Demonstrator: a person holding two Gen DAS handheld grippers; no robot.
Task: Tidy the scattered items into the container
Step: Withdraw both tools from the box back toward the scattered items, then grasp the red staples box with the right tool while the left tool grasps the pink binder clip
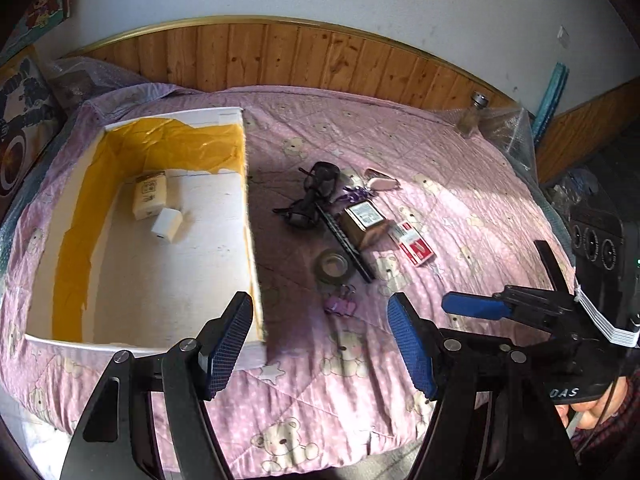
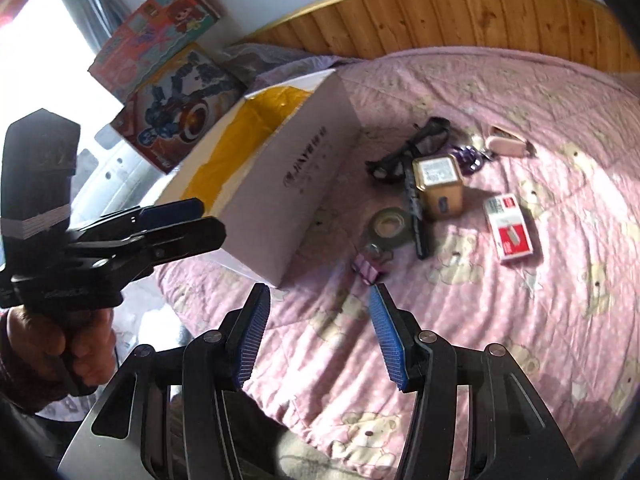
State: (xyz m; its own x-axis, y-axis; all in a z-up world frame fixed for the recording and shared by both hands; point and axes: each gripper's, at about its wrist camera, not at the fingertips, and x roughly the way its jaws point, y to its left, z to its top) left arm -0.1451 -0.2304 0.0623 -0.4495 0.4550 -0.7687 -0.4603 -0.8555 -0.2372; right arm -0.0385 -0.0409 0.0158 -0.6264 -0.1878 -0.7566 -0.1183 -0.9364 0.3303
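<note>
An open white box [image 1: 249, 216] lined with yellow tape lies on the pink bedspread, holding a cream packet [image 1: 150, 196] and a white cube [image 1: 166, 228]. Right of it lie black glasses [image 1: 316, 196], a gold tin [image 1: 366, 224], a red-and-white staple box [image 1: 414, 244], a tape roll [image 1: 334, 266], a black stick [image 1: 348, 240], purple binder clips [image 1: 340, 304] and a pink case [image 1: 382, 182]. My left gripper [image 1: 320, 312] hangs open above the bed near the clips and holds nothing. My right gripper [image 2: 319, 300] is open and holds nothing, just short of the clips [image 2: 370, 268].
A wooden headboard [image 1: 304, 60] runs behind the bed. A glass bottle [image 1: 474, 116] stands at the far right corner beside bubble wrap. Toy boxes [image 2: 176, 108] lean against the wall left of the white box. A hand [image 2: 76, 352] holds the left gripper.
</note>
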